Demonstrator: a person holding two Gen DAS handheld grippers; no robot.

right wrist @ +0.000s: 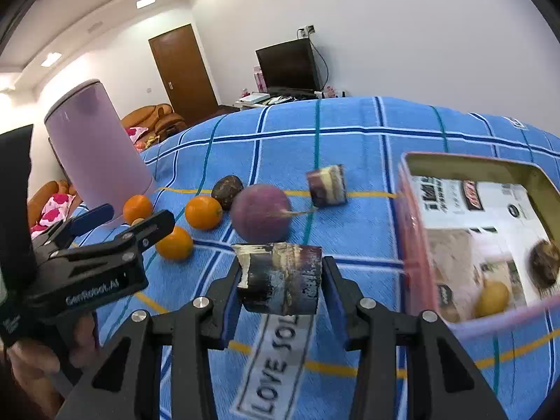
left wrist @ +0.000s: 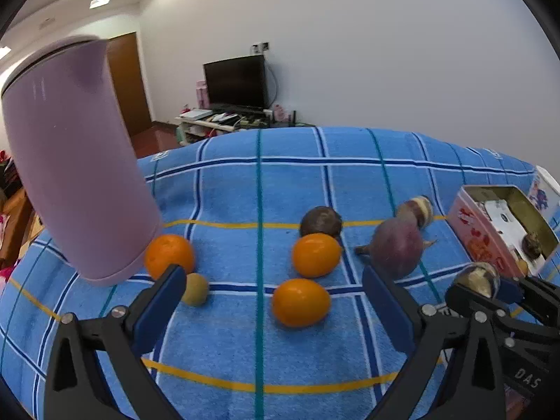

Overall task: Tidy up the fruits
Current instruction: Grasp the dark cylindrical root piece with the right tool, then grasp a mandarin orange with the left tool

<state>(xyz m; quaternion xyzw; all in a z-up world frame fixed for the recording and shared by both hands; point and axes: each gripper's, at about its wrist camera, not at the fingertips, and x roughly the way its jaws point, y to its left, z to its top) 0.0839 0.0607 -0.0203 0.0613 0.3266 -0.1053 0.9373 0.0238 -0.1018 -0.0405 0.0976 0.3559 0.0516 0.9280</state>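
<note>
Near the pink tin box [right wrist: 413, 210], right tongs [right wrist: 280, 280] clamped on a dark cut cylindrical fruit piece [right wrist: 278, 276], likely for boxing; left tongs [left wrist: 273, 287] spread empty over oranges [left wrist: 301, 302].

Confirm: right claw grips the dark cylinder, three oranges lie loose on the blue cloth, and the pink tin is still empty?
Not quite. The pink tin is not empty: the right wrist view shows a dark fruit and a yellow fruit inside. The rest holds: right claw grips the dark cylinder, three oranges on the blue cloth.
</note>
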